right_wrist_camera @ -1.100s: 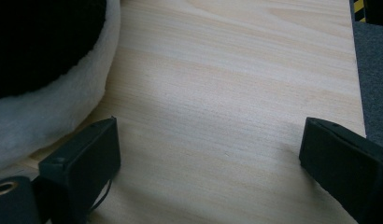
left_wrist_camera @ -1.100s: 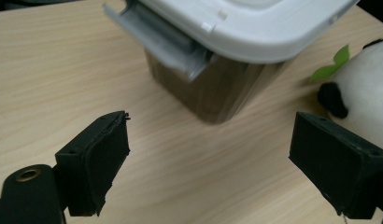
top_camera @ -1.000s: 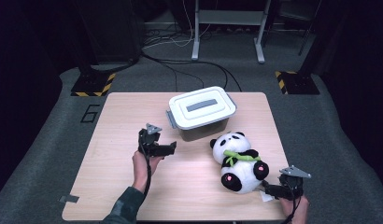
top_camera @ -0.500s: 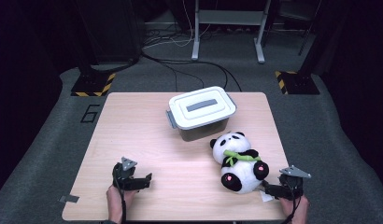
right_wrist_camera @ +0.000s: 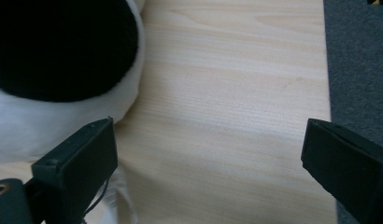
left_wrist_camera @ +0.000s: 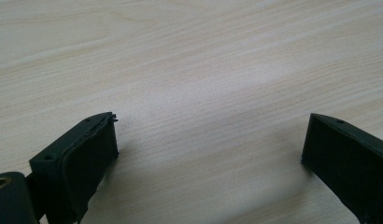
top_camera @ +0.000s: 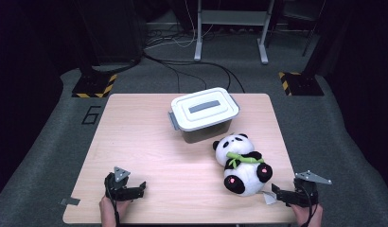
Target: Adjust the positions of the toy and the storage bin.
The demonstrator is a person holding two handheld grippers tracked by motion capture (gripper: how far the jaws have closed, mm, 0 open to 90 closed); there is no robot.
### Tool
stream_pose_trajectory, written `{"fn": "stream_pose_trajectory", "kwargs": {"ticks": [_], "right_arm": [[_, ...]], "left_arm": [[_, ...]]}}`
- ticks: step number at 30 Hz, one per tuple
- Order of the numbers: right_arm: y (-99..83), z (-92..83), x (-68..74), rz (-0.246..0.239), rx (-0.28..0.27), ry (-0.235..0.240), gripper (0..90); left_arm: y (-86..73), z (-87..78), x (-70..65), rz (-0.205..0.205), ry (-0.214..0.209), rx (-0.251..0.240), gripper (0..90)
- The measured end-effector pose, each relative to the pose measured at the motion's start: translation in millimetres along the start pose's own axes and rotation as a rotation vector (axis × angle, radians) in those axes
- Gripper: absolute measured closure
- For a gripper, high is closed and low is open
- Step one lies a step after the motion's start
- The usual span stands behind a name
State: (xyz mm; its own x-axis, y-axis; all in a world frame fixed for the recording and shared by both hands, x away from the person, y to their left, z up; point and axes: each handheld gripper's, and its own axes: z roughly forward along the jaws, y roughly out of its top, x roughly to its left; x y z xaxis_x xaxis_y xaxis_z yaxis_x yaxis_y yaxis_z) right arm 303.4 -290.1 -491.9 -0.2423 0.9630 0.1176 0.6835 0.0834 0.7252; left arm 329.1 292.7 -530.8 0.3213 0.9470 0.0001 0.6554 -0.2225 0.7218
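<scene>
Table (top_camera: pixel 149 142) was pale wood-grain laminate, smooth, matt with faint sheen. Panda toy (top_camera: pixel 239 163) was soft plush cloth, fuzzy, with a green fabric scarf. Lidded box (top_camera: pixel 204 113) looked like smooth grey plastic, slightly glossy. Floor (top_camera: pixel 50 142) was rough grey carpet.

The high view is looking forward and down from the near side, taking in the whole surface (top_camera: pixel 149 137) from well back. Each gripper view is looking close along its own jaws at the wood. The right gripper view is sharing the panda (right_wrist_camera: pixel 54 70), at 5 o'clock from centre in the high view (top_camera: pixel 242 165).
</scene>
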Motion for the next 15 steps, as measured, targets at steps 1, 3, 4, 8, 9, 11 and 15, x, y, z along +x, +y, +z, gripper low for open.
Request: {"fn": "stream_pose_trajectory", "kwargs": {"ticks": [1, 3, 4, 8, 9, 11, 15], "right_arm": [[2.5, -4.6, 1.8, -0.006, -0.001, 0.001, 3.0], [8.2, -12.9, 6.1, -0.012, -0.010, 0.008, 3.1], [11.6, -16.7, 8.6, -0.021, -0.016, 0.009, 3.0], [26.2, -30.2, 20.3, -0.035, -0.043, 0.028, 2.6], [30.4, -33.2, 24.3, -0.045, -0.049, 0.034, 2.1], [43.7, -36.8, 38.1, -0.087, -0.042, 0.064, 0.0], [60.1, -33.1, 57.2, -0.146, -0.028, 0.091, 0.0]], "left_arm": [[0.1, 0.0, 0.1, 0.001, 0.001, 0.000, 3.0], [0.1, 0.1, 0.1, 0.002, 0.000, 0.001, 2.9], [0.0, 0.1, 0.0, 0.002, 0.000, 0.001, 2.8], [0.0, 0.5, -0.5, -0.006, 0.000, -0.005, 2.7], [0.0, 0.6, -0.5, -0.005, 0.000, -0.006, 2.7], [0.0, 0.6, -0.5, -0.005, 0.001, -0.006, 2.7], [0.0, 0.6, -0.9, -0.008, 0.002, -0.005, 2.7]]}}
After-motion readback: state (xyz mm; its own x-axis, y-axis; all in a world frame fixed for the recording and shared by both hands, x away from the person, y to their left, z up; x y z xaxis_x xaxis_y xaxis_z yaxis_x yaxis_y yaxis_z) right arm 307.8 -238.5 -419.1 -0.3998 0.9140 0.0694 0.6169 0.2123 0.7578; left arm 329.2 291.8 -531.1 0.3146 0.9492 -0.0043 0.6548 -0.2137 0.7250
